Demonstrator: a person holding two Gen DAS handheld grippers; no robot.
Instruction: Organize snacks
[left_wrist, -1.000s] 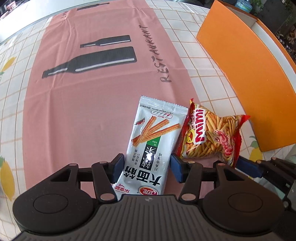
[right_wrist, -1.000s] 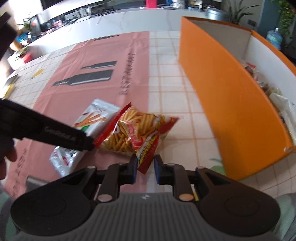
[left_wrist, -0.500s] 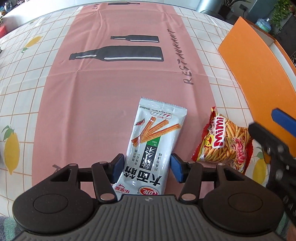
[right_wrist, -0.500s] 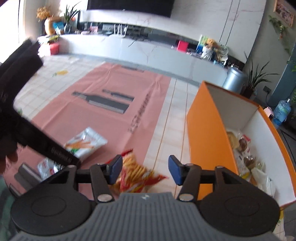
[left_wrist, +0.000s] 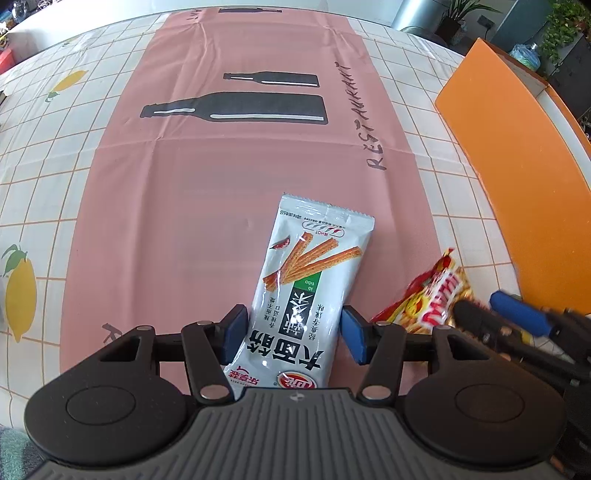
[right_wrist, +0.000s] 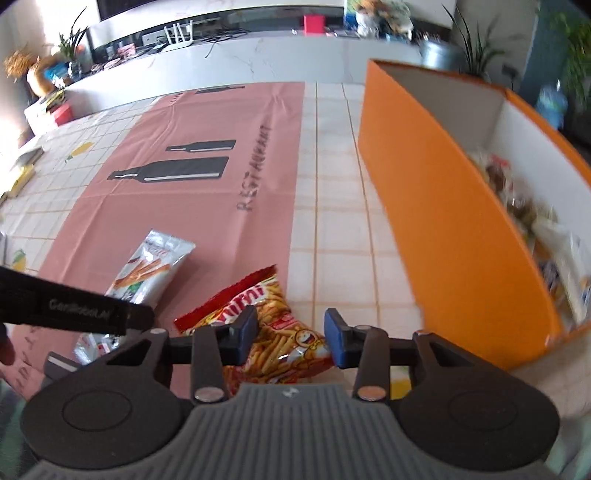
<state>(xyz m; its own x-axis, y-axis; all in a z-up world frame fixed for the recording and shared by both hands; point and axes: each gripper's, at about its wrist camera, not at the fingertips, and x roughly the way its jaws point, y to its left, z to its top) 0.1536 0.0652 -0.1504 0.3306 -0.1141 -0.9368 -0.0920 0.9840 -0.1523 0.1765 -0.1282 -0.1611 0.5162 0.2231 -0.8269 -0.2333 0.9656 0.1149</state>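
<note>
A white spicy-stick packet (left_wrist: 306, 288) sits between the blue pads of my left gripper (left_wrist: 295, 332), which is shut on its long sides over the pink cloth (left_wrist: 221, 184). It also shows in the right wrist view as the white packet (right_wrist: 151, 266). To its right lies a red and yellow Mimi bag (right_wrist: 280, 347). My right gripper (right_wrist: 291, 336) straddles this bag with its jaws closing. The left pad overlaps the bag and the right pad is at its corner, with no clear pinch. The same Mimi bag (left_wrist: 432, 295) is partly hidden by the right tool in the left wrist view.
An orange box (right_wrist: 443, 221) with white inner walls stands to the right on the tiled tablecloth (right_wrist: 332, 184), holding several wrapped snacks (right_wrist: 524, 206). Its outer wall (left_wrist: 517, 166) runs close beside the Mimi bag. The left tool's black body (right_wrist: 74, 314) crosses the lower left.
My right gripper let go of the Mimi bag's edge, rose with jaws wide, then came back down astride the bag. The white packet stayed fixed between my left pads while the table turned.
</note>
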